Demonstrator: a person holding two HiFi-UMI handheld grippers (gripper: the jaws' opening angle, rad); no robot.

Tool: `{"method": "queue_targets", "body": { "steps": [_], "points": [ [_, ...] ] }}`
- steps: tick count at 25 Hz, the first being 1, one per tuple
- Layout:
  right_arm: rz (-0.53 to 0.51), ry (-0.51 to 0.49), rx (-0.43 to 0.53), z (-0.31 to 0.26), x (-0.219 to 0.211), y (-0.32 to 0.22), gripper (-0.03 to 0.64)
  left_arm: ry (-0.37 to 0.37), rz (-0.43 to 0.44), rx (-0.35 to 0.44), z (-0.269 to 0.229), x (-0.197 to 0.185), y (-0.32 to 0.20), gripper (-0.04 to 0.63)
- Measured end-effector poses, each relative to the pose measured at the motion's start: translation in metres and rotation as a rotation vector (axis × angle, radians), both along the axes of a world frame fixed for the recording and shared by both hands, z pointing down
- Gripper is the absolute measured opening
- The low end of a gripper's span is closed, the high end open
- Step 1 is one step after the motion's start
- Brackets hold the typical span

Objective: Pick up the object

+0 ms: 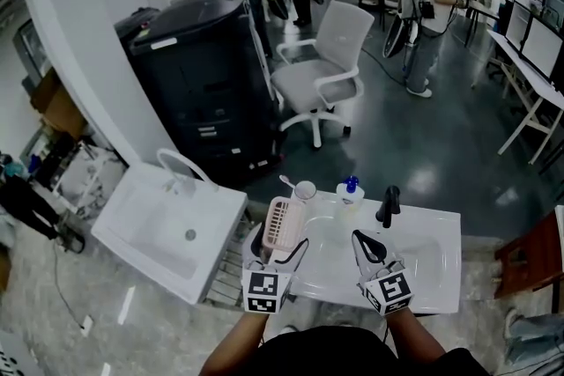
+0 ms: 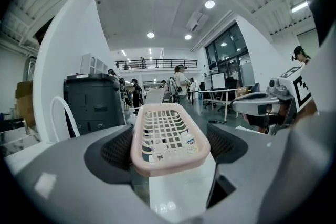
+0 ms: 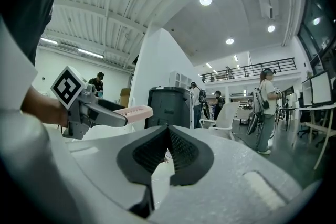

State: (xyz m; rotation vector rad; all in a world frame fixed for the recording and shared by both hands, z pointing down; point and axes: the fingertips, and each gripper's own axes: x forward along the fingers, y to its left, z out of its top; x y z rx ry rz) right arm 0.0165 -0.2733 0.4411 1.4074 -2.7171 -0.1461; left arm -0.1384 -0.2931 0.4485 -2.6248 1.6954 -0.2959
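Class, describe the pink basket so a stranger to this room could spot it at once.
Find the white basin counter with the black tap low in the head view. At its left edge, the left tongs grip a pink basket. It alone is pink and gridded; the white cup and blue-capped bottle behind it are round.

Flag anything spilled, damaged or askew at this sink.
Nothing stands out. The pink basket sits clamped between the left gripper's jaws; the cup, blue-capped bottle and black faucet stand upright on the white sink. No spill shows.
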Motion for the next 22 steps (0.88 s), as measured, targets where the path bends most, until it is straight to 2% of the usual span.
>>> {"method": "queue_targets", "body": {
  "steps": [22],
  "points": [
    [0.039,-0.003,0.020,-0.008,0.012,0.006,0.002,-0.005,0.009,0.004,0.001,0.007,0.006,0.463]
  ]
}}
